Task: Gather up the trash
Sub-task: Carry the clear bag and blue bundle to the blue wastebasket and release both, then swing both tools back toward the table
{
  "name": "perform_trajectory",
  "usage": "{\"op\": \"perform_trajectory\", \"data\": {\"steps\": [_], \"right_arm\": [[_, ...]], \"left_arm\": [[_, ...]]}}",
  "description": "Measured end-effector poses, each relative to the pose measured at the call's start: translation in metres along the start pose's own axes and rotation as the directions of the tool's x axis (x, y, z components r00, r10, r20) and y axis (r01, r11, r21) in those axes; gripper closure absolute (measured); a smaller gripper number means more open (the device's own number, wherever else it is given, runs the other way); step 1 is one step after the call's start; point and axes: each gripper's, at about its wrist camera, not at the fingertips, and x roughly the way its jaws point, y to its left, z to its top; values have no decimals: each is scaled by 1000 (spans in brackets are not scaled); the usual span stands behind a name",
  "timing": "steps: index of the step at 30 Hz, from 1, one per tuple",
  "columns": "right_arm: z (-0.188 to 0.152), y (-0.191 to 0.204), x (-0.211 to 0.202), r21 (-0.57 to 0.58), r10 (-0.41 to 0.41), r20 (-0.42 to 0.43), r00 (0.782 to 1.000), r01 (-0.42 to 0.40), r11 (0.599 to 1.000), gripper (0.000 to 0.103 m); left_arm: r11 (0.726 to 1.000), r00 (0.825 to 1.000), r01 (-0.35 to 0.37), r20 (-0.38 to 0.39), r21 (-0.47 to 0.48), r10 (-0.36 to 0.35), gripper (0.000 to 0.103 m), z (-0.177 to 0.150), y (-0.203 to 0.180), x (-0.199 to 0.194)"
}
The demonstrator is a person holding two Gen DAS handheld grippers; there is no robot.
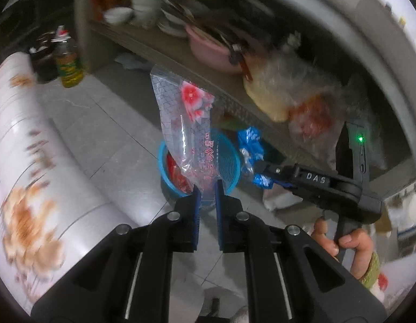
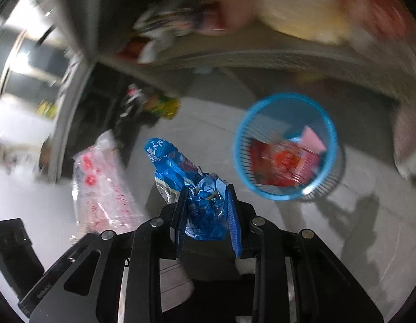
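My left gripper is shut on a clear plastic bag printed with red flowers, which stands up above the pads. Just behind it on the floor sits a blue mesh basket with red wrappers inside. My right gripper is shut on a crumpled blue wrapper; in the left wrist view that gripper reaches in from the right, the blue wrapper beside the basket. In the right wrist view the blue basket lies ahead to the right, and the clear bag shows at left.
A low shelf carries bowls, a pink basin and filled plastic bags. Bottles stand on the grey tiled floor at back left. A flower-patterned surface fills the left. A person's hand holds the right gripper's handle.
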Motion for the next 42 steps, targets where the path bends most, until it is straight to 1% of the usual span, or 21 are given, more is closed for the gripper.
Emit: {"op": "perform_trajectory", "data": {"steps": [2, 5, 8, 9, 10, 11, 12, 13, 15, 16, 18, 20, 22, 27, 30, 31, 33, 35, 37, 40, 42], "right_arm": [[5, -21, 10, 62, -17, -6, 1000, 18, 998, 76], [17, -40, 24, 112, -46, -2, 999, 46, 993, 76], [34, -55, 40, 163, -46, 20, 999, 42, 986, 73], [41, -60, 48, 176, -44, 24, 999, 39, 984, 70], [51, -67, 63, 186, -39, 12, 999, 36, 982, 58], [58, -73, 74, 191, -54, 4, 999, 52, 980, 51], [62, -81, 84, 202, -77, 4, 997, 75, 977, 46], [66, -90, 96, 211, -101, 3, 995, 98, 973, 46], [63, -104, 109, 248, -147, -16, 989, 146, 958, 46], [58, -111, 113, 279, -137, -25, 990, 138, 950, 46], [46, -117, 113, 292, -112, -19, 994, 112, 950, 46], [38, -116, 110, 268, -125, -22, 992, 126, 955, 46], [30, -117, 108, 258, -112, -25, 993, 115, 959, 46], [24, -113, 91, 227, -111, -12, 994, 110, 968, 46], [22, -102, 75, 182, -108, -3, 994, 107, 977, 46], [20, -95, 69, 155, -105, 8, 994, 103, 982, 46], [19, -79, 58, 103, -95, 32, 995, 91, 991, 40], [16, -64, 50, 53, -75, 44, 996, 73, 996, 39], [13, -42, 41, -15, -52, 50, 997, 53, 999, 38], [7, -4, 28, -133, -3, 43, 999, 9, 991, 38], [4, 18, 21, -201, 25, 35, 999, -17, 979, 38]], "left_arm": [[999, 999, 4, -54, 32, -2, 94, 12, -9, 29], [997, 994, 0, -112, 73, 8, 94, 28, -20, 67], [996, 988, -6, -155, 88, 19, 93, 46, -23, 100], [996, 988, -7, -156, 88, 21, 87, 52, -23, 109], [996, 987, -10, -160, 93, 25, 67, 58, -24, 121], [995, 982, -30, -185, 96, 47, 55, 64, -21, 138], [994, 979, -57, -192, 89, 74, 48, 66, -18, 146], [994, 978, -83, -186, 66, 94, 48, 69, -12, 154], [995, 979, -94, -179, 17, 96, 48, 73, -3, 157], [996, 980, -92, -179, -3, 90, 48, 73, 1, 155], [997, 984, -71, -163, -21, 67, 47, 69, 7, 143], [996, 987, -86, -136, -3, 84, 44, 69, 9, 131], [995, 989, -101, -109, 15, 102, 43, 70, 10, 118], [994, 993, -108, -37, 3, 108, 40, 69, 13, 75], [994, 994, -112, -4, -16, 112, 38, 58, 16, 44], [994, 994, -108, 5, -23, 108, 37, 53, 17, 34], [994, 994, -105, 20, -42, 106, 36, 39, 19, 15], [994, 994, -99, 34, -49, 101, 35, 22, 22, -7], [992, 991, -113, 58, -60, 117, 33, 3, 28, -29], [986, 982, -144, 110, -89, 154, 31, -29, 40, -66], [976, 970, -178, 148, -124, 195, 30, -52, 53, -90]]}}
